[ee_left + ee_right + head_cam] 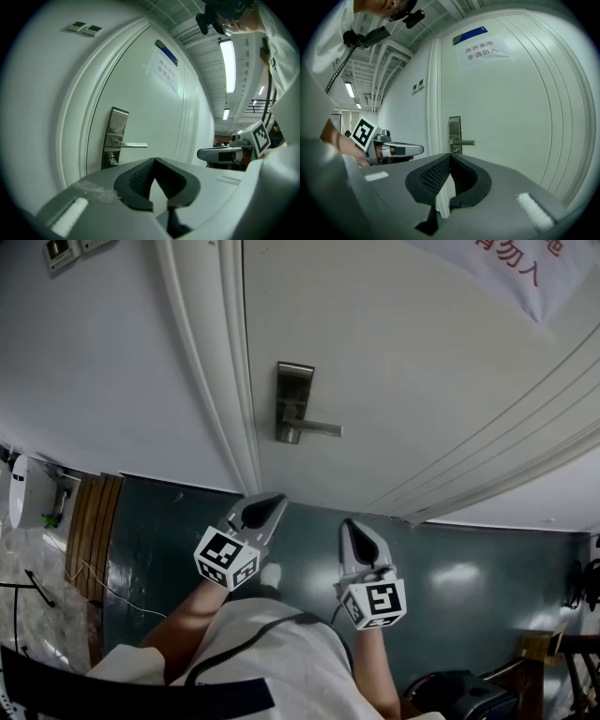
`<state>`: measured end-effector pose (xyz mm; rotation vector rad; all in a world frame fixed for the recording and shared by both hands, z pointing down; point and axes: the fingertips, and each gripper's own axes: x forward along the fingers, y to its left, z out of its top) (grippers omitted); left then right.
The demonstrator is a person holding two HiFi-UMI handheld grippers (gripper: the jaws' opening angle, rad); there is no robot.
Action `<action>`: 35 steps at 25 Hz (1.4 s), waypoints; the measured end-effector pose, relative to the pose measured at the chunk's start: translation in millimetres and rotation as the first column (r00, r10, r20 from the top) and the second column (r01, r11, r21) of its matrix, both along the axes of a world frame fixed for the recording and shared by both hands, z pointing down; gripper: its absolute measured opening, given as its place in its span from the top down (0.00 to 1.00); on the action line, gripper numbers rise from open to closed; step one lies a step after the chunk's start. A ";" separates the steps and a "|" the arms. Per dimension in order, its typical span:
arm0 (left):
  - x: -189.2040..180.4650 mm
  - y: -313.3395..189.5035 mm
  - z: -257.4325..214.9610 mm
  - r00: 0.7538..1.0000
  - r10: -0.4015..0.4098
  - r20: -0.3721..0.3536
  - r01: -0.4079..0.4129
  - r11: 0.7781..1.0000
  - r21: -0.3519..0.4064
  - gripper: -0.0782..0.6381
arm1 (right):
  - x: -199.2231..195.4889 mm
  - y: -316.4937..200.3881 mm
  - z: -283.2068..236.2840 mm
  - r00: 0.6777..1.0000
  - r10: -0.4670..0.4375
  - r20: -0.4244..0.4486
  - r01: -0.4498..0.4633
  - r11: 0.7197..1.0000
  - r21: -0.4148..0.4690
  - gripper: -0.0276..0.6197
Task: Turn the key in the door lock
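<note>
Ahead, a tall white panelled door (422, 381), a printed paper notice (486, 49) near its top. On it, an upright brushed-steel lock plate (292, 399) with a lever handle (319, 429); just below the lever, a small metal key (111, 160). Short of the door, side by side, grey left gripper (272, 502) and grey right gripper (351, 524), jaws pressed together, nothing between.

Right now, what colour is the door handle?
The door handle is silver metal on a white door; clearest in the head view.
</note>
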<state>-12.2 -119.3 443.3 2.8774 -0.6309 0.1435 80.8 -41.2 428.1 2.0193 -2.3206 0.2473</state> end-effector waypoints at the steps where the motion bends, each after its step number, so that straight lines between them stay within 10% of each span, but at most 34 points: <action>1: -0.6 -6.5 0.6 1.000 -0.003 0.000 0.003 1.000 -0.002 0.88 | -0.6 -5.6 0.3 1.000 0.001 -0.001 -0.001 1.000 0.000 0.94; 21: 2.9 -76.2 16.9 0.994 -0.037 0.105 0.028 0.996 0.085 0.88 | -6.2 -78.2 5.9 0.999 -0.038 0.008 0.038 0.999 -0.015 0.94; 35: 21.2 -93.5 34.8 0.967 -0.210 0.143 0.203 0.977 0.066 0.86 | 16.6 -100.3 -1.2 0.980 -0.200 -0.005 0.200 0.980 -0.015 0.95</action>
